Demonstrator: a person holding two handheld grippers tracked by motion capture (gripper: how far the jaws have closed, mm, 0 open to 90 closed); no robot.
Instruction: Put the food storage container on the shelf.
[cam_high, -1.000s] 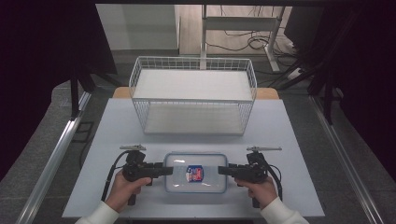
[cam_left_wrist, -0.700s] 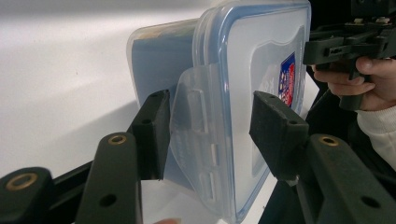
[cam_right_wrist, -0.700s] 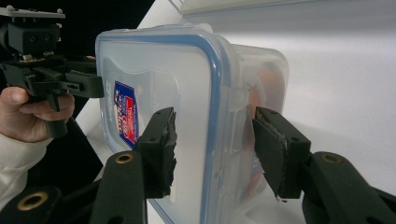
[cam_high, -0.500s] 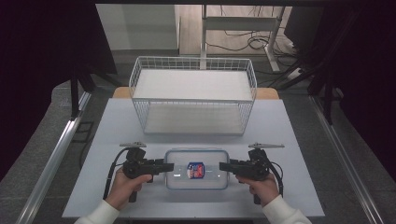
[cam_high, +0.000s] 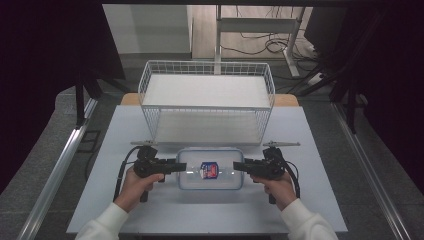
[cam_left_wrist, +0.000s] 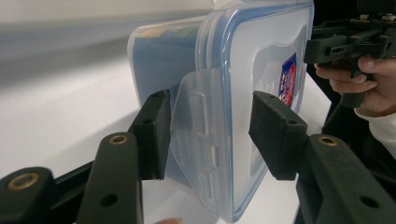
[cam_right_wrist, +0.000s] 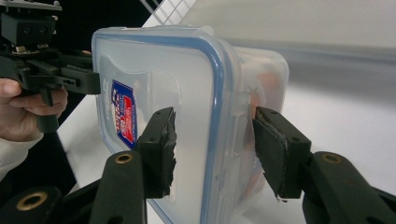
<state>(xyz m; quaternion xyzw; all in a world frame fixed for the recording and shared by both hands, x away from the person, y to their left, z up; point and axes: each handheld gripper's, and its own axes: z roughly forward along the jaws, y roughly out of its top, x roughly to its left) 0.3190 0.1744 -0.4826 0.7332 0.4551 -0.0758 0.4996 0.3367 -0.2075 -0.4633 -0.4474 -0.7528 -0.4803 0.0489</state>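
In the high view I hold my left hand-held gripper (cam_high: 172, 165) at the lower left of centre and my right hand-held gripper (cam_high: 239, 167) at the lower right of centre, both pointing inward at a clear plastic container (cam_high: 210, 169) that lies flat on the pale desk (cam_high: 125, 130) between them. The container sits in the lower middle of the frame, its blue-rimmed lid (cam_high: 210, 155) up and a small red and blue sticker (cam_high: 208, 170) on top.

In the left gripper view my jaws stand partly open, one on each side of the container's short end. The left jaw sits against the clear locking flap (cam_left_wrist: 198, 121) on that end, and the right jaw lies over the lid face with a sliver of gap, so I cannot tell whether they actually grip. At the upper right of that frame I see my other hand (cam_left_wrist: 359, 81) with its gripper at the far end of the box.

In the right gripper view my jaws are likewise partly open around the opposite end: one over the lid face near the sticker (cam_right_wrist: 123, 116), the other beside the tub wall, with space showing on both sides.

Beyond the container, in the upper middle of the high view, a white wire basket (cam_high: 150, 85) stands on the desk, near but apart from it.
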